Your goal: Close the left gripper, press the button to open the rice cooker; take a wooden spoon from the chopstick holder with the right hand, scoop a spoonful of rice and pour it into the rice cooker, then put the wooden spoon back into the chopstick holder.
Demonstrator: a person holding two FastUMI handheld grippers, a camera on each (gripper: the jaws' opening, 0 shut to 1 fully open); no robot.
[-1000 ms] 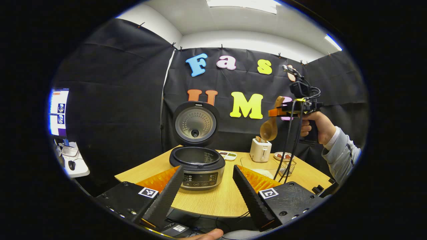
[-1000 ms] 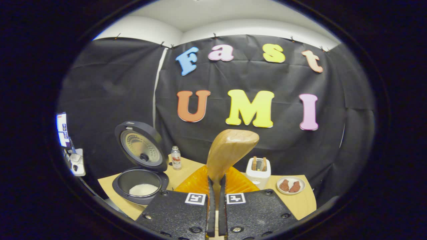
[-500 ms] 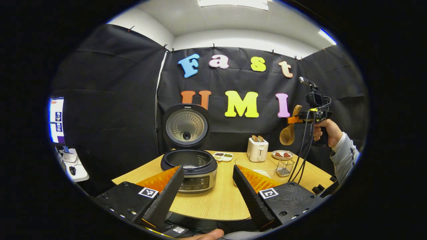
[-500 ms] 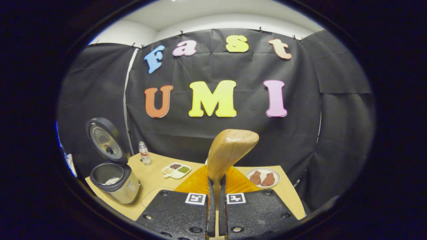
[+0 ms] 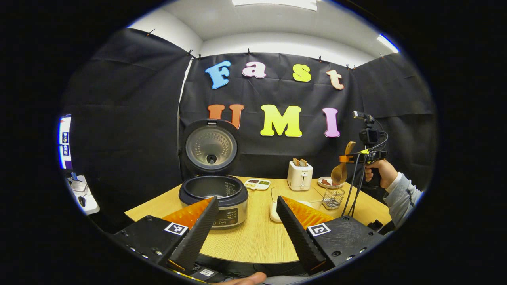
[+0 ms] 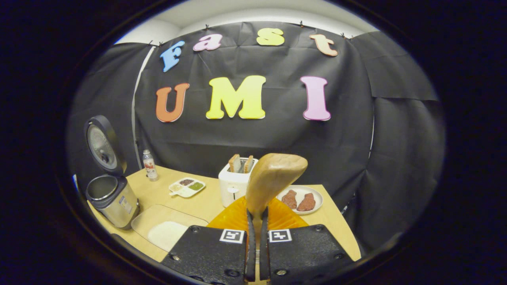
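Left gripper view: the left gripper [image 5: 246,221] hangs over the near edge of the table [image 5: 257,237], its fingers spread wide with nothing between them. Straight ahead of it, just past the left finger, stands the cooker [image 5: 214,198] with its lid [image 5: 208,145] raised upright and the pot open. Ahead and right of the fingers lie a white patch of rice [image 5: 274,209] on a clear tray, a toaster [image 5: 300,175] and a wire holder [image 5: 333,197]. Farther right, a hand [image 5: 376,172] carries the right gripper [image 5: 348,159] above the holder; the spoon [image 5: 340,168] hangs from it bowl-down, the bowl just over the holder's rim, apart from it.

Right gripper view: the right gripper [image 6: 256,241] has its fingers drawn nearly together, both pressing on the handle of the spoon [image 6: 273,176], which rises between them and tilts right. Ahead of it sit the toaster [image 6: 234,182] and a plate [image 6: 313,198]; to its left are the rice [image 6: 166,234], a sectioned dish [image 6: 186,186], a bottle [image 6: 149,164] and, farthest left, the cooker [image 6: 113,198].
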